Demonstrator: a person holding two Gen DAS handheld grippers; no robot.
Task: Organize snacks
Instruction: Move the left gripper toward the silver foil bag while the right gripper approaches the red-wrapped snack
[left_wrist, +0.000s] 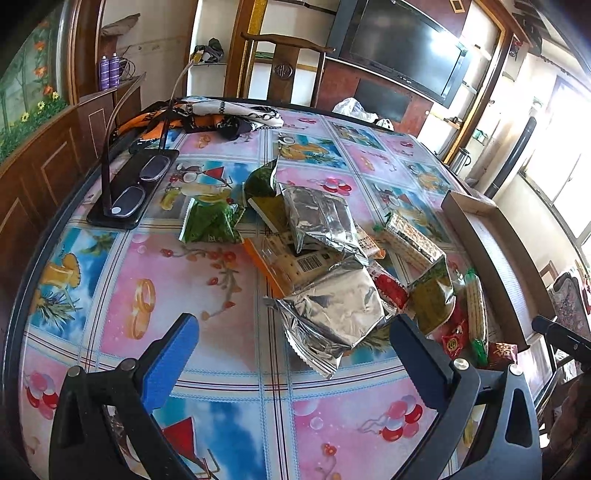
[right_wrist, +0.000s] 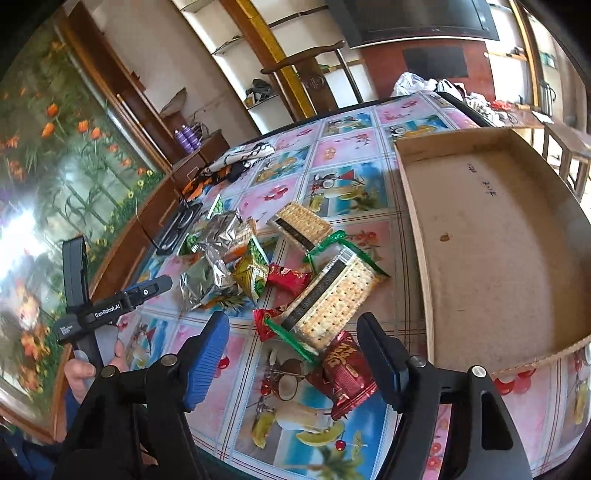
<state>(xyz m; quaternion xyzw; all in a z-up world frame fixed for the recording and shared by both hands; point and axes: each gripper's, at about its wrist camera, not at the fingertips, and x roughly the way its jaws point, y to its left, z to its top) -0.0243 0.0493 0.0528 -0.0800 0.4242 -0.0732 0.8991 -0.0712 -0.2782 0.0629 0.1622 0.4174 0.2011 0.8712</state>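
Observation:
A pile of snack packs lies on the round table. In the left wrist view a silver foil bag (left_wrist: 332, 314) lies nearest, with another silver bag (left_wrist: 321, 218), a green bag (left_wrist: 212, 221) and an orange box (left_wrist: 284, 262) behind. My left gripper (left_wrist: 291, 347) is open, jaws either side of the near silver bag, just short of it. In the right wrist view a cracker pack (right_wrist: 332, 302) and a red candy pack (right_wrist: 347, 373) lie between the jaws of my open right gripper (right_wrist: 291, 350). An empty cardboard tray (right_wrist: 498, 236) sits right of the pile.
A black lamp base with glasses (left_wrist: 129, 192) stands at the table's left. A patterned cloth (left_wrist: 221, 114) lies at the far edge. A wooden chair (left_wrist: 288, 70) and TV (left_wrist: 402, 48) stand beyond. The left gripper's body (right_wrist: 110, 310) shows at the left in the right wrist view.

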